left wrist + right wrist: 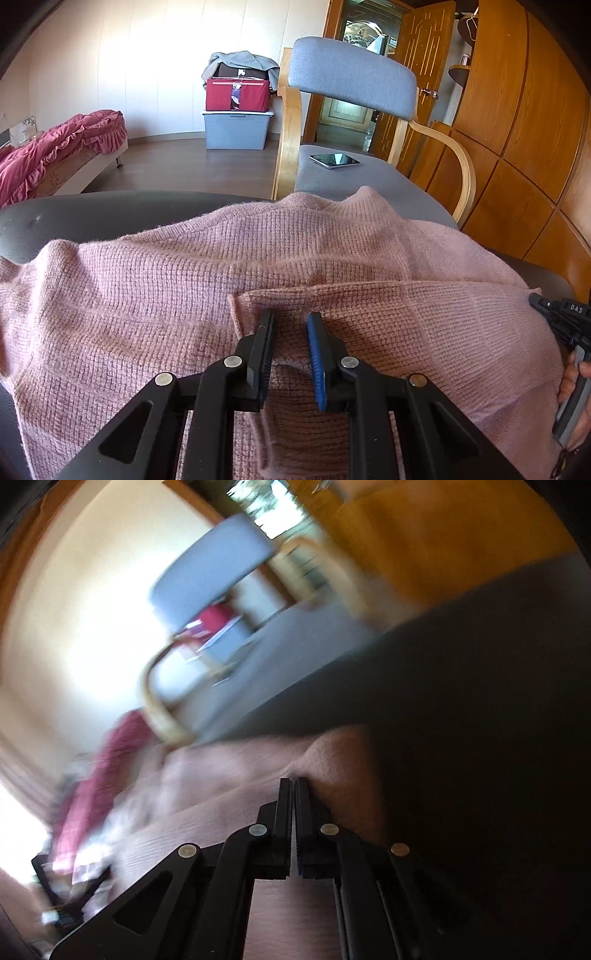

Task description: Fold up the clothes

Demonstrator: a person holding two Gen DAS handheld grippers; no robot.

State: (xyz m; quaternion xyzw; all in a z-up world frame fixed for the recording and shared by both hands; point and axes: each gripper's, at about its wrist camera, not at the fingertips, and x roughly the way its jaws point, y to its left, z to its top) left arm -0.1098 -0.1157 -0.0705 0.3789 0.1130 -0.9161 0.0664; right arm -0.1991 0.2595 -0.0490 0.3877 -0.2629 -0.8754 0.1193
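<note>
A pink knitted sweater (184,295) lies spread over a dark grey surface (92,214). A flap of it is folded back over the right half. My left gripper (290,325) sits low on that flap near its left edge. Knit fills the narrow gap between its black and blue pads, so it is shut on the sweater. In the blurred right wrist view my right gripper (294,782) is shut, jaws pressed together, with its tips at a bulging edge of the sweater (332,753). I cannot tell whether cloth is caught there. A hand (574,373) holds that gripper's handle at the right edge.
A wooden armchair with grey cushions (351,81) stands just behind the surface, with a phone (334,160) on its seat. Wooden cabinets (517,129) line the right side. A bed with a red cover (55,155) is at the left, and stacked storage boxes (236,114) stand by the far wall.
</note>
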